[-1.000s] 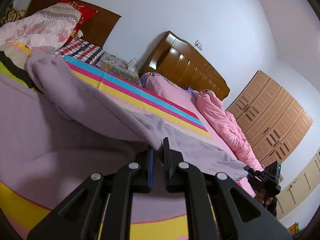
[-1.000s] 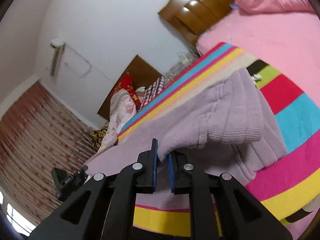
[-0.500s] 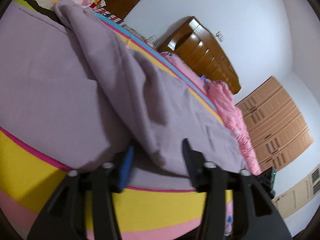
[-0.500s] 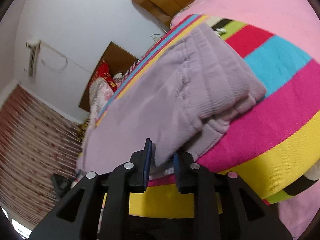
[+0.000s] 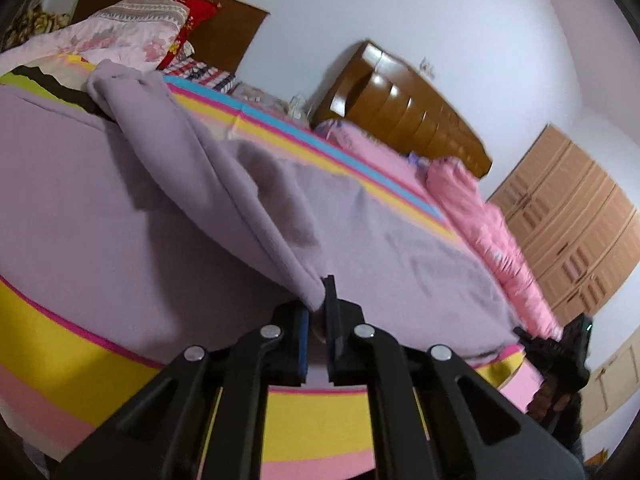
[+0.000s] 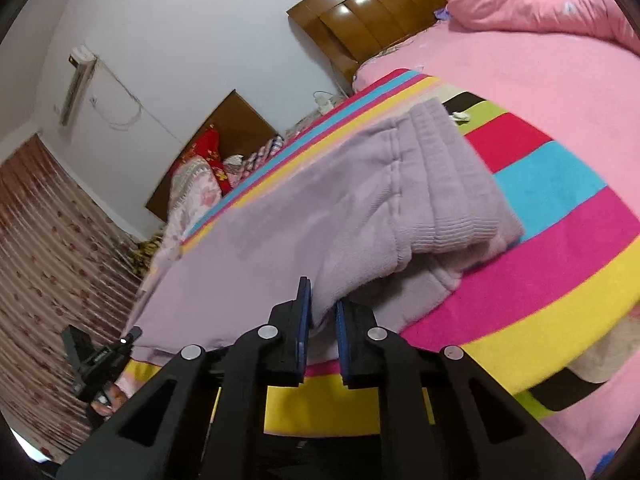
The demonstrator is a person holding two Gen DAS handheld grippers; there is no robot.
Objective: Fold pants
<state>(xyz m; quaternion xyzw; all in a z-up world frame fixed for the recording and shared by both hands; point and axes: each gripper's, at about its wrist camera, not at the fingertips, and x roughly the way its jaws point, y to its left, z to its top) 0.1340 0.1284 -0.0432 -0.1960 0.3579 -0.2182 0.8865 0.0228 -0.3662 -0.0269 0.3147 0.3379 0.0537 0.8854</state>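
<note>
Lilac pants (image 5: 380,240) lie spread across a striped blanket (image 5: 60,340) on the bed. My left gripper (image 5: 318,304) is shut on a raised fold of the pants (image 5: 180,152) that runs from its pads to the far left. In the right wrist view the ribbed waistband (image 6: 460,184) is doubled over the rest of the pants (image 6: 280,232). My right gripper (image 6: 322,300) has its jaws closing, and the near edge of that folded layer is pinched between its pads. Each gripper shows small in the other's view, the right gripper (image 5: 560,352) and the left gripper (image 6: 100,356), both at the bed's near edge.
A pink quilt (image 5: 480,208) is bunched along the far side before a wooden headboard (image 5: 400,120). Pillows and folded bedding (image 5: 132,36) pile at the second headboard. A wardrobe (image 5: 580,220) lines the right wall and a patterned curtain (image 6: 48,260) hangs at the left.
My left gripper opened wide over the fold, then shut on it again. My right gripper loosened a little and narrowed back on the cloth. Both hands sank toward the bed.
</note>
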